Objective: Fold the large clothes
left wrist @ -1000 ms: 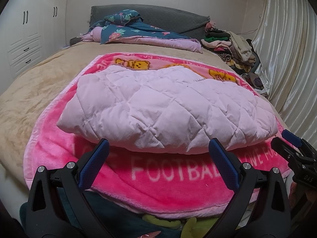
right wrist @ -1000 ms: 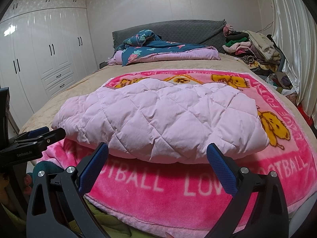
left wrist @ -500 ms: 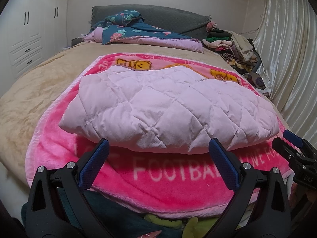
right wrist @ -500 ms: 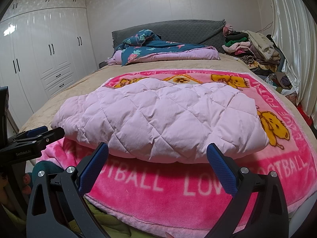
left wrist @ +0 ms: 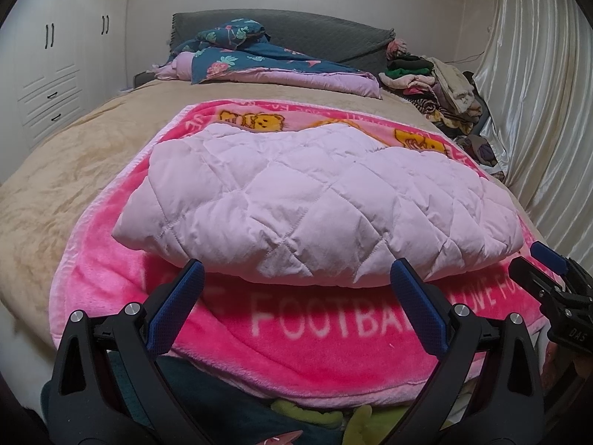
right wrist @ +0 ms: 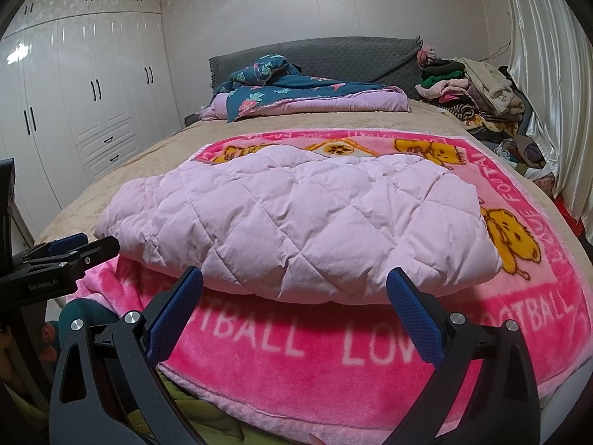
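I've got the folded pink quilted jacket (left wrist: 318, 204) lying on the pink blanket (left wrist: 315, 330) atop the bed (left wrist: 74, 155), left gripper (left wrist: 296, 278) and right gripper (right wrist: 294, 285) both spread wide, holding nothing.

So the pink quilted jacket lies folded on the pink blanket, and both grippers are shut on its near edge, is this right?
Not quite. The jacket does lie folded on the blanket, but neither gripper holds it. The left wrist view shows the left gripper open, just short of the near edge; the right wrist view shows the right gripper open too, holding nothing.
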